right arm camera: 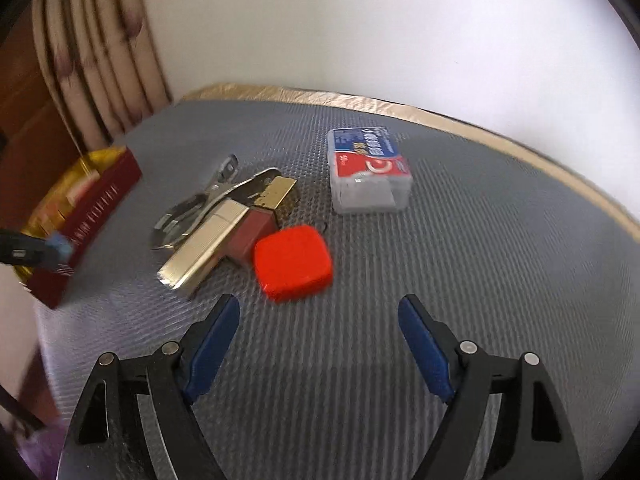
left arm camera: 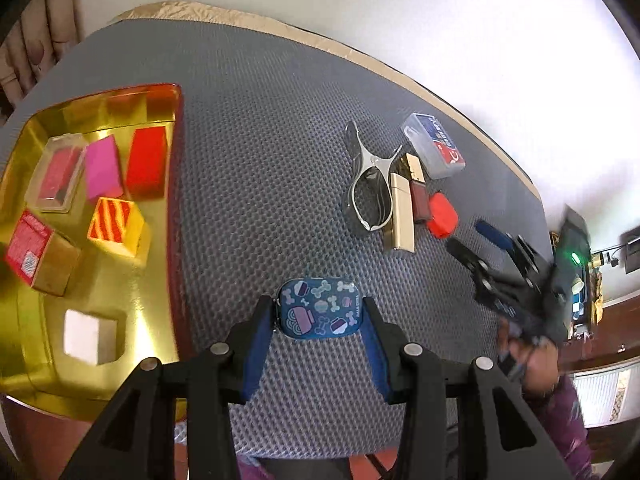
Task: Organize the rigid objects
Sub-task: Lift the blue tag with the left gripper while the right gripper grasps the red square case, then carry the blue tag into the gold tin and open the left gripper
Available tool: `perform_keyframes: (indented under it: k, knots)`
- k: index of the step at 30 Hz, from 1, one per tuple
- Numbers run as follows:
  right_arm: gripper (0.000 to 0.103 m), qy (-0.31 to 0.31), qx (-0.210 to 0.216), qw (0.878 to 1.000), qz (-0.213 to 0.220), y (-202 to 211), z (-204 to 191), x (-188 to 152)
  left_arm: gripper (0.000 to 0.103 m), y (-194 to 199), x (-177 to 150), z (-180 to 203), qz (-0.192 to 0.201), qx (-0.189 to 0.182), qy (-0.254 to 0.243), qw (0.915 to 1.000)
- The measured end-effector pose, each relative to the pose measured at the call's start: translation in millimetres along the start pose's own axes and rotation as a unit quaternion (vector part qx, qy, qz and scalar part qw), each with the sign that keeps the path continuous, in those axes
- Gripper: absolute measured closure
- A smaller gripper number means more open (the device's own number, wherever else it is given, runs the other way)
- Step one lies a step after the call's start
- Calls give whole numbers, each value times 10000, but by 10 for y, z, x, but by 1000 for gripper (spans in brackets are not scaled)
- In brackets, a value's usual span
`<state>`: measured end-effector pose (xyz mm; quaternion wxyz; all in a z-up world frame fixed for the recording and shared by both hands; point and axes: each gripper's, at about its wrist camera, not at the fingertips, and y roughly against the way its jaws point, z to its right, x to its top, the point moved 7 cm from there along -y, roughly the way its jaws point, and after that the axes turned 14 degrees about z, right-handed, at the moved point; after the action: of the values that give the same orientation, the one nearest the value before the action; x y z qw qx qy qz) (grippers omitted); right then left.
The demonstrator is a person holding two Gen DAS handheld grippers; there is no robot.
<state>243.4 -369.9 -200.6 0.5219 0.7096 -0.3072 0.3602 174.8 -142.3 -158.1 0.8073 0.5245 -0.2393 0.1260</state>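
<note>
My left gripper is shut on a blue patterned tin, held above the grey mat just right of the gold tray. The tray holds several small boxes: pink, red, striped orange and white. My right gripper is open and empty above the mat, just short of a red rounded case. The right gripper also shows in the left wrist view.
On the mat lie a silver clip, a gold lighter-like bar, a dark red block and a clear plastic box with a blue-red label. The tray's red outer wall is at the left. A tan table edge runs behind.
</note>
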Motion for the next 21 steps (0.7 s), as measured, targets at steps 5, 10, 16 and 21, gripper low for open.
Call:
perform_keyframes:
  k: [5, 10, 16, 21]
  knots:
    - [23, 86, 176, 9997, -160, -188, -16, 29, 59, 169, 20, -38, 152, -5, -13, 9999]
    - [25, 438, 262, 9984, -229, -305, -100, 30, 59, 336, 62, -114, 309, 77, 32, 9995]
    - [59, 350, 210, 9990, -160, -193, -70, -8, 59, 672, 155, -511, 610, 592, 118, 9963]
    - [59, 116, 83, 9999, -80, 54, -62, -170, 59, 831, 229, -914, 717, 1078, 187, 9914]
